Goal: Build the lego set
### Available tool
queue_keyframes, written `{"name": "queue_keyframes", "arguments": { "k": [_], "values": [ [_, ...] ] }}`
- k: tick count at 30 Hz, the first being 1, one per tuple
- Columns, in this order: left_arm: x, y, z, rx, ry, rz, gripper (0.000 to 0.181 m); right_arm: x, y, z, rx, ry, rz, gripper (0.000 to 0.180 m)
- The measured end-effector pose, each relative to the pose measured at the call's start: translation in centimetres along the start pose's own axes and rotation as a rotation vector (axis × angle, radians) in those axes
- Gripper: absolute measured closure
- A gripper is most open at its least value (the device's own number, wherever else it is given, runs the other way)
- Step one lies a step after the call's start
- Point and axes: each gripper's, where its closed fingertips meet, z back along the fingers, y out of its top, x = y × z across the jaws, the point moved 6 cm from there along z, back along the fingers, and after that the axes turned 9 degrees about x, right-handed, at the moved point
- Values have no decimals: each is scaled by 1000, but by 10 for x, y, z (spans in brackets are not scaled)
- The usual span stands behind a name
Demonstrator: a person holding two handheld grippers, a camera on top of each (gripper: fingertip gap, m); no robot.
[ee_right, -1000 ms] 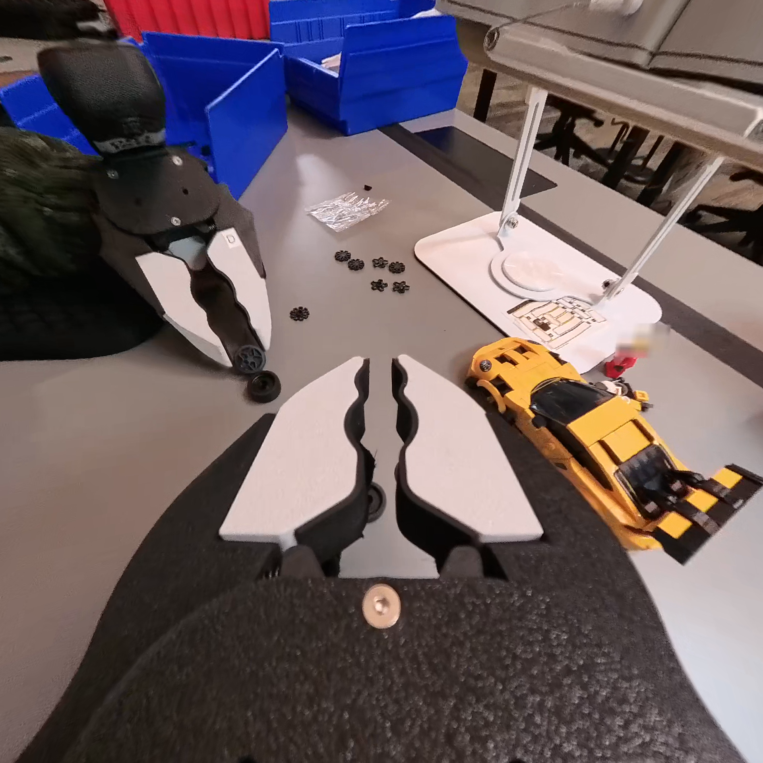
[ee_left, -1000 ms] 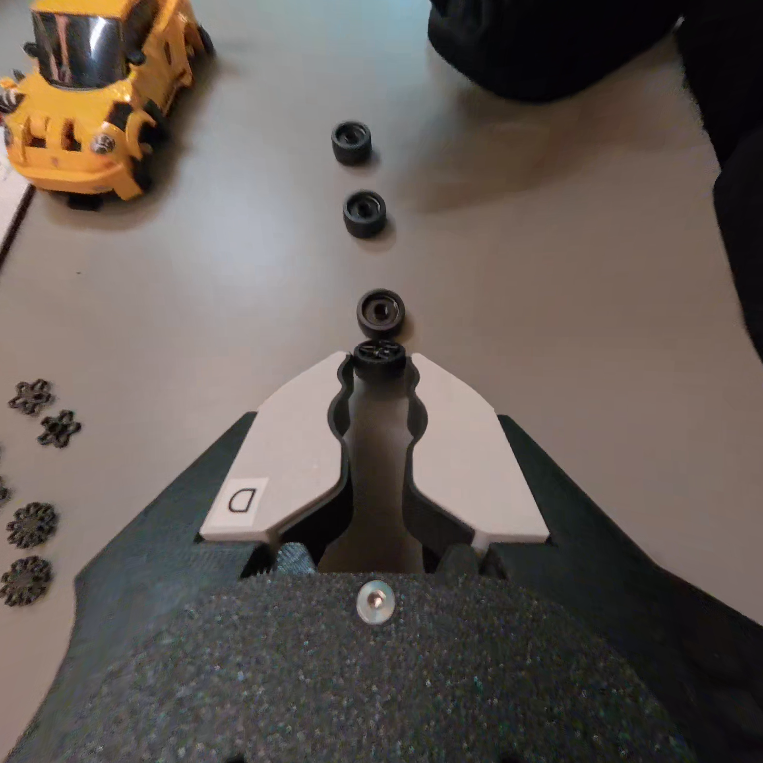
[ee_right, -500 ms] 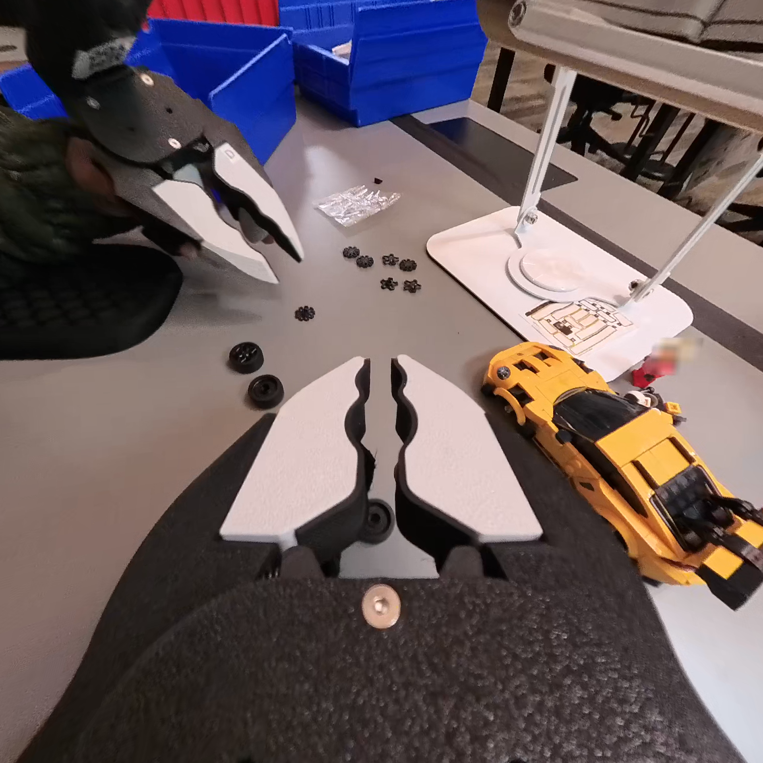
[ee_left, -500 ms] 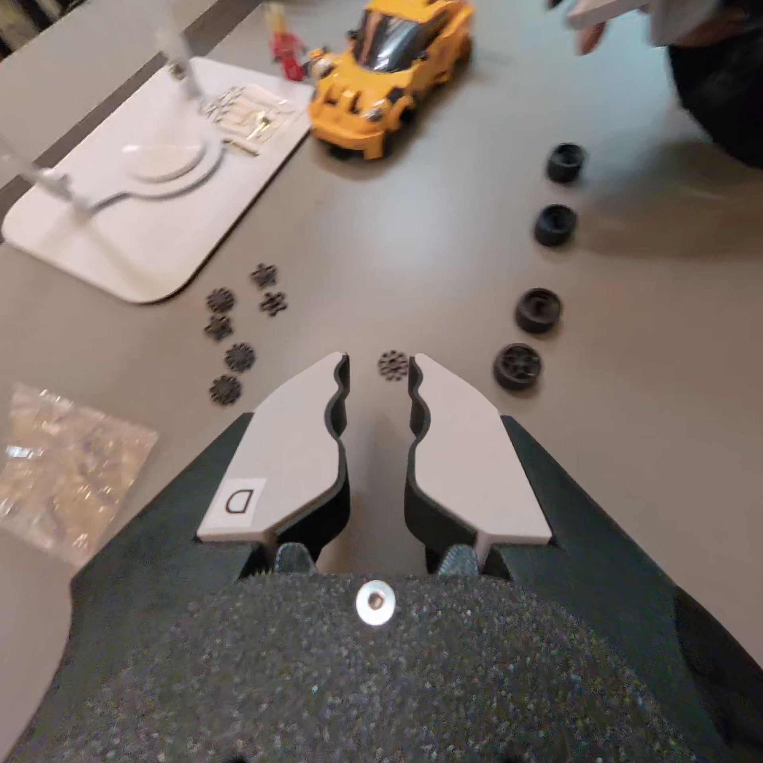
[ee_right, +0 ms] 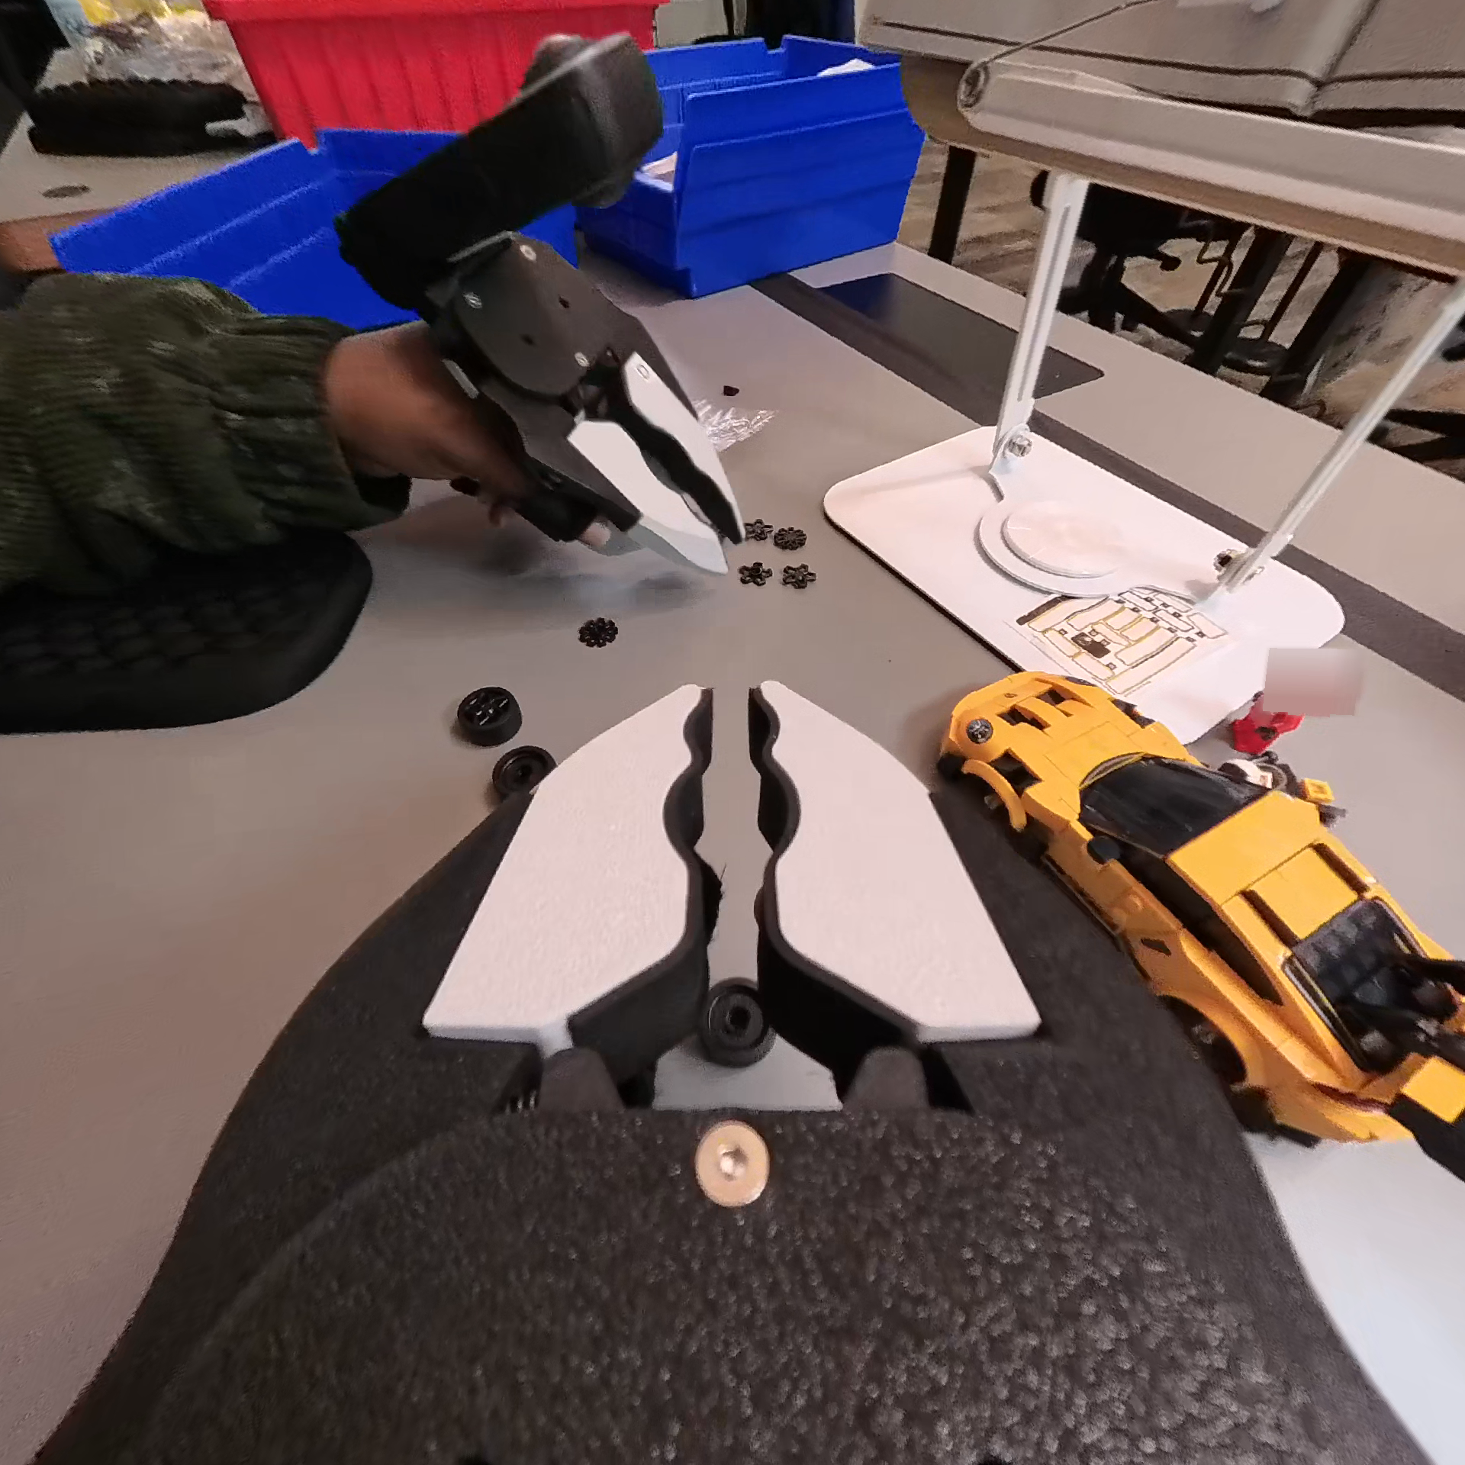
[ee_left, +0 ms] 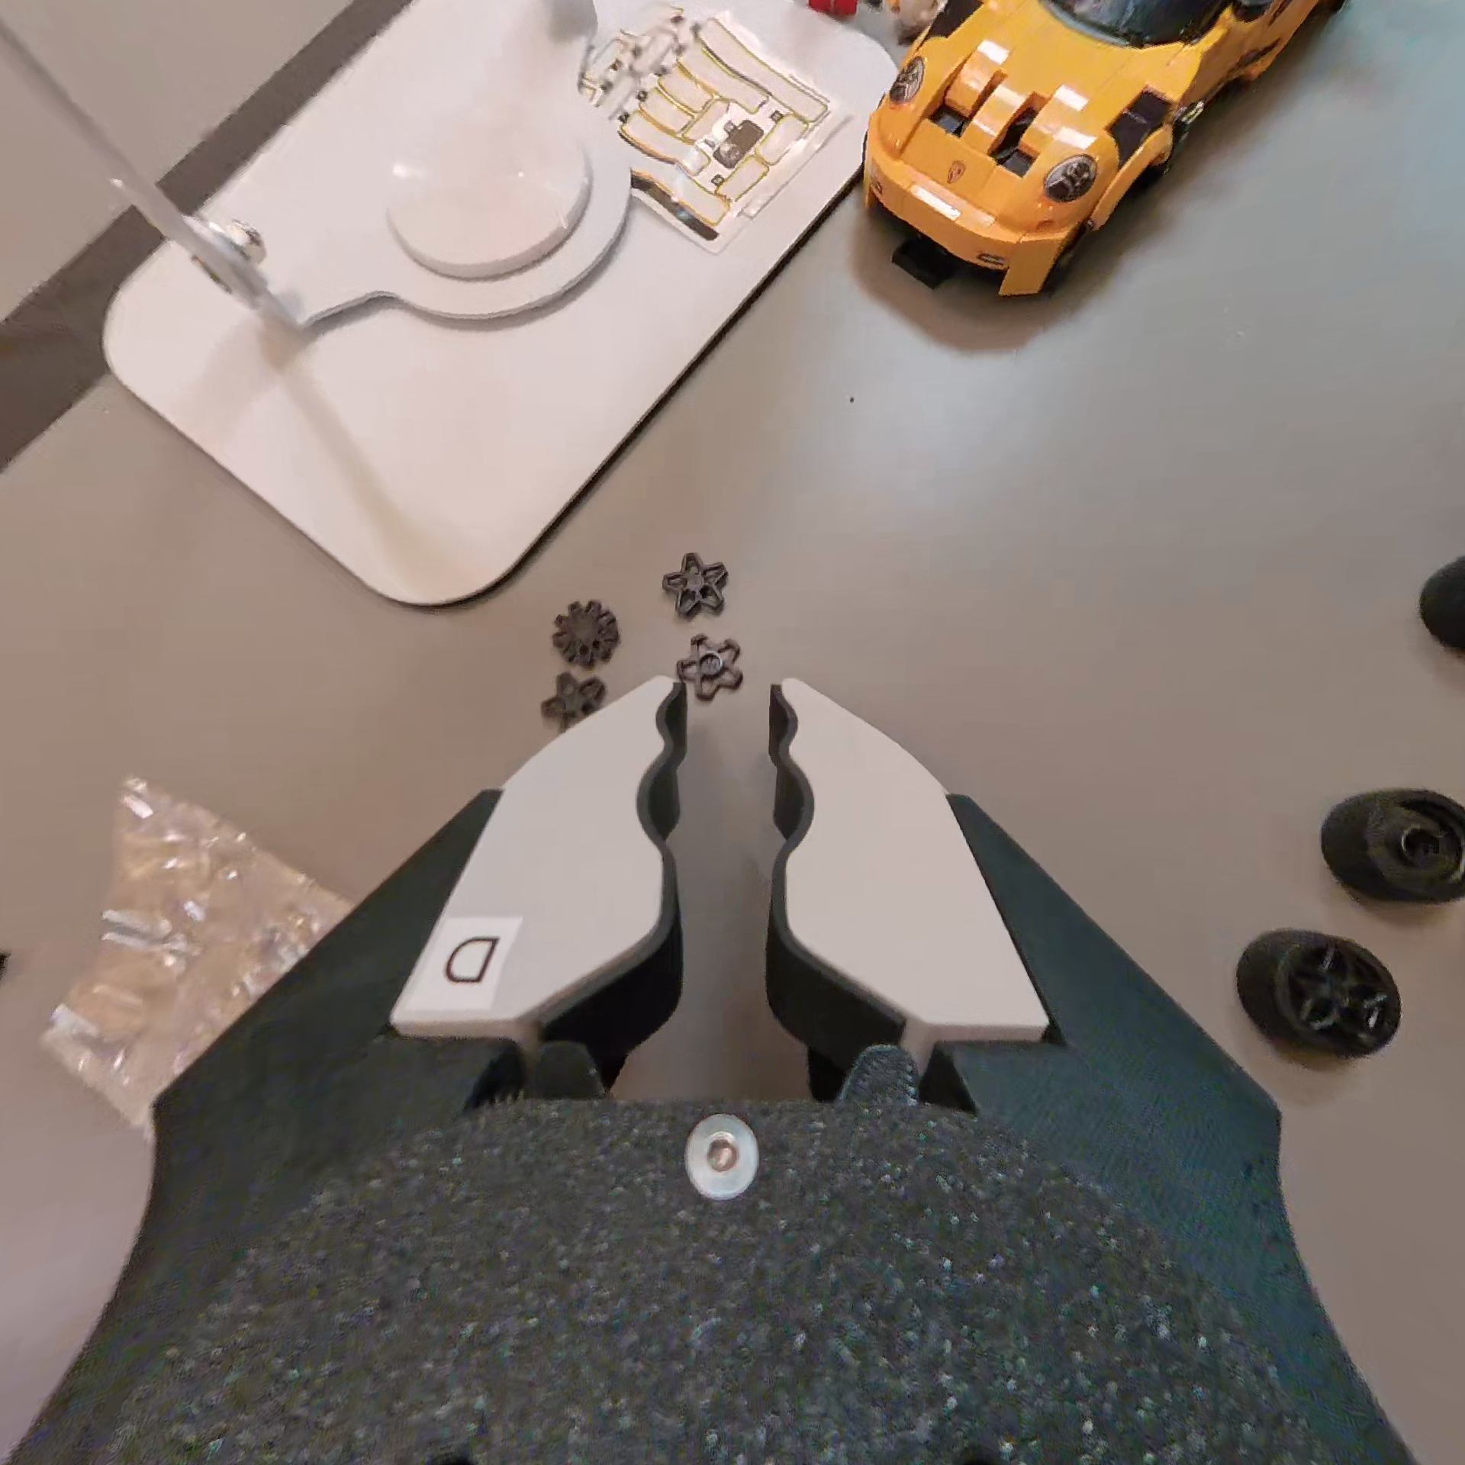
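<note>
My left gripper (ee_left: 725, 705) is open and empty, low over the grey table. A black star-shaped hubcap (ee_left: 709, 667) lies just ahead of its tips, with other hubcaps (ee_left: 585, 632) beside it. In the right wrist view the left gripper (ee_right: 725, 552) points down at these hubcaps (ee_right: 755, 572). A tyre with a rim fitted (ee_left: 1320, 1003) and a bare tyre (ee_left: 1395, 856) lie to its right. My right gripper (ee_right: 731, 698) is nearly shut and holds nothing. A tyre (ee_right: 737, 1030) lies on the table beneath it. The yellow Lego car (ee_right: 1189, 872) sits to its right.
A white stand base (ee_left: 396, 380) with a sticker sheet (ee_left: 713, 135) is at the far left. A clear plastic bag (ee_left: 174, 912) lies left of my left gripper. Blue bins (ee_right: 761, 158) and a red bin (ee_right: 428, 55) stand at the back. A black pad (ee_right: 158, 634) lies under the person's sleeve.
My left gripper let go of the rimmed tyre, left it in the row of tyres, and swung left to the hubcaps. My right gripper has stayed in place.
</note>
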Motion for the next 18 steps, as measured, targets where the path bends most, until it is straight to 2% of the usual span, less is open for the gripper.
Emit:
{"name": "queue_keyframes", "arguments": {
  "k": [7, 10, 13, 15, 18],
  "values": [
    [-5, 1, -16, -58, -23, 49, 159, 6, -2, 5, 15, 3, -53, 172],
    [-5, 0, -17, -46, -40, 75, 164, 6, -4, 4, 11, 17, -71, 172],
    [-6, 0, -17, -38, -37, 76, 177, 6, -7, 2, 3, 24, -78, 172],
    [-5, -1, -16, -35, -40, 76, 178, 5, -7, 2, 2, 24, -75, 172],
    [6, 4, -9, 24, -165, 186, 178, 4, -6, 2, 10, 18, -58, 172]
  ]
}}
